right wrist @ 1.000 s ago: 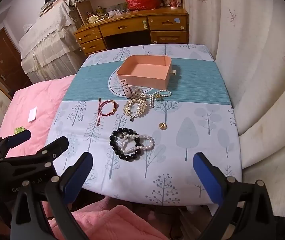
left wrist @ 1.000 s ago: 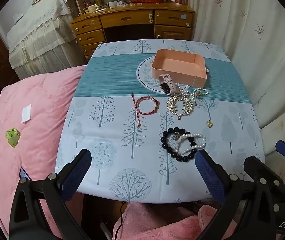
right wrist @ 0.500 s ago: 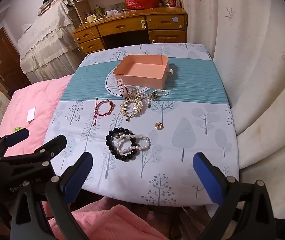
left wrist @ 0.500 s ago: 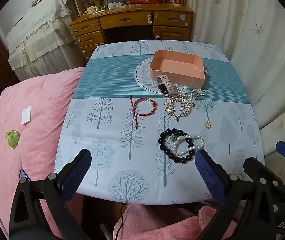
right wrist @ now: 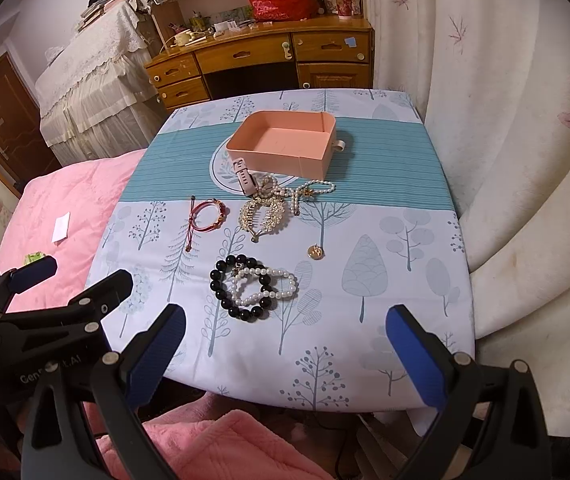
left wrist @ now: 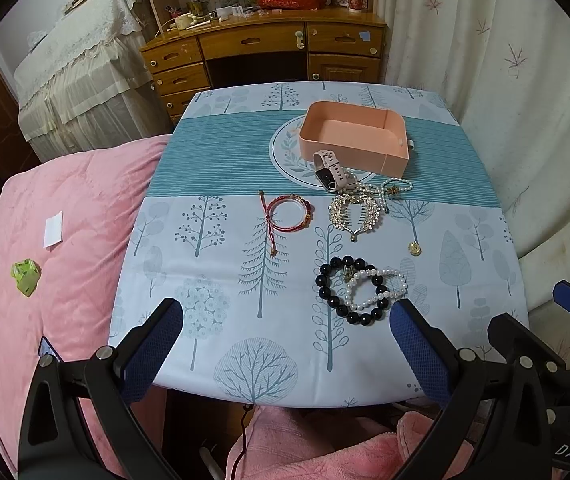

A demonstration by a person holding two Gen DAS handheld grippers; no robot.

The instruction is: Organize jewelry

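Note:
A pink open box (left wrist: 355, 138) (right wrist: 285, 144) stands at the far middle of the table. In front of it lie a pink watch (left wrist: 329, 170), a gold leaf necklace (left wrist: 355, 210) (right wrist: 263, 214), a pearl strand (left wrist: 391, 188), a red cord bracelet (left wrist: 287, 210) (right wrist: 207, 214), a gold pendant (left wrist: 414, 248) (right wrist: 315, 251), and a black bead bracelet (left wrist: 343, 290) (right wrist: 241, 288) overlapped by a white pearl bracelet (left wrist: 377, 288) (right wrist: 267, 286). My left gripper (left wrist: 285, 354) and right gripper (right wrist: 285, 354) are both open and empty above the table's near edge.
The table has a tree-print cloth (left wrist: 213, 264). A pink quilted bed (left wrist: 57, 240) lies to the left, a white curtain (right wrist: 525, 160) to the right, a wooden desk (left wrist: 269, 52) behind. A pink towel (right wrist: 221, 448) lies below the grippers.
Both grippers have drawn slightly back from the table and stayed open. The jewelry has not moved.

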